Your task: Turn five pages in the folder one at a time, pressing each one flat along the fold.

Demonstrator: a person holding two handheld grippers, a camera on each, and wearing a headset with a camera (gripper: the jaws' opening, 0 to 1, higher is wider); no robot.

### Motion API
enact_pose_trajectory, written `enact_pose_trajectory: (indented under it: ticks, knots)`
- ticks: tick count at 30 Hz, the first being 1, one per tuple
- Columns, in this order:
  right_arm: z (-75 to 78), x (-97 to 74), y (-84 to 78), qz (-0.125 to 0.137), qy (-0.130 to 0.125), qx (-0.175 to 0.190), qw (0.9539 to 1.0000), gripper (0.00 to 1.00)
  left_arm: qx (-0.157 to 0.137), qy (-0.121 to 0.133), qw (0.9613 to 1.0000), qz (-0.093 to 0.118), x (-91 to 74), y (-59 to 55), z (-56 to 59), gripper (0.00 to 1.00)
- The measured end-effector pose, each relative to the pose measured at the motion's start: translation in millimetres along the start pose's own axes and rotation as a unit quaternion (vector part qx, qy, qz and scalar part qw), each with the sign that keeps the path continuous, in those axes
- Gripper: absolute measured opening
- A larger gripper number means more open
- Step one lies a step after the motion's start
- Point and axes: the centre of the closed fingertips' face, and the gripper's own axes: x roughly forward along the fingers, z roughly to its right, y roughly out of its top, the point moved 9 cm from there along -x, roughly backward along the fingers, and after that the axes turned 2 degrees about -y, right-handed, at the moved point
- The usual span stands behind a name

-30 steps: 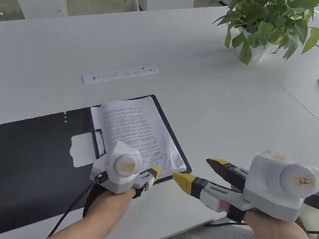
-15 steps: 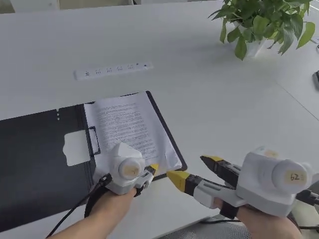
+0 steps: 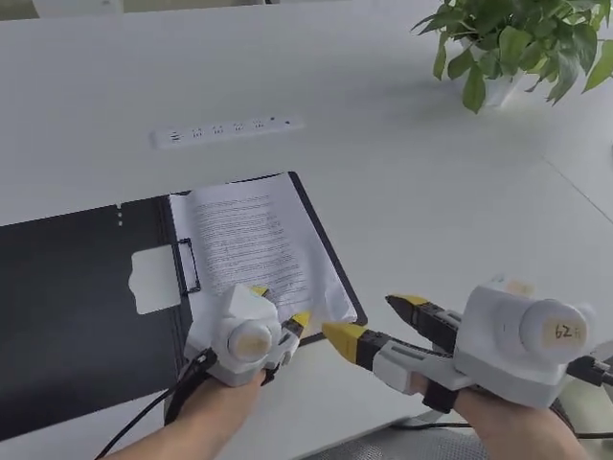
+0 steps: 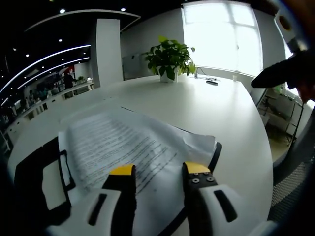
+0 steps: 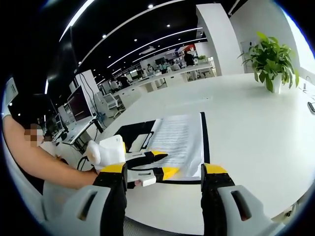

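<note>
Over the page (image 3: 254,240), left tongs (image 3: 280,305) moved forward, right tongs (image 3: 372,318) spread alongside

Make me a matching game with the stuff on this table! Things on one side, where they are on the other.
1 plant
2 power strip
3 printed page
4 right gripper

A on the open black folder
B far right of the table
C near edge, beside the folder, jaws open
D flat, beyond the folder

Pairs: 1-B, 2-D, 3-A, 4-C
</note>
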Motion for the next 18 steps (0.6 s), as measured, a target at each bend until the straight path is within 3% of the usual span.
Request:
enact_pose_trajectory:
  ticks: [3, 7, 14, 18]
  knots:
    - [-0.4, 2.5, 1.8, -0.003, 0.003, -0.003, 1.0000, 0.59, -0.001, 0.000, 1.0000, 0.003, -0.9, -0.4, -1.0, 0.33]
    - [0.2, 7.2, 8.0, -0.006, 0.007, -0.015, 0.9999, 0.59, -0.002, 0.008, 1.0000, 0.003, -2.1, -0.4, -4.4, 0.18]
    - [3.7, 19.3, 15.3, -0.011, 0.009, -0.019, 0.9997, 0.58, 0.008, 0.009, 0.9999, -0.001, -0.6, 0.2, -8.4, 0.10]
    - [8.4, 34.2, 14.4, -0.034, 0.003, -0.015, 0.9993, 0.55, 0.010, 0.010, 0.9999, -0.001, 0.1, 0.2, -8.1, 0.08]
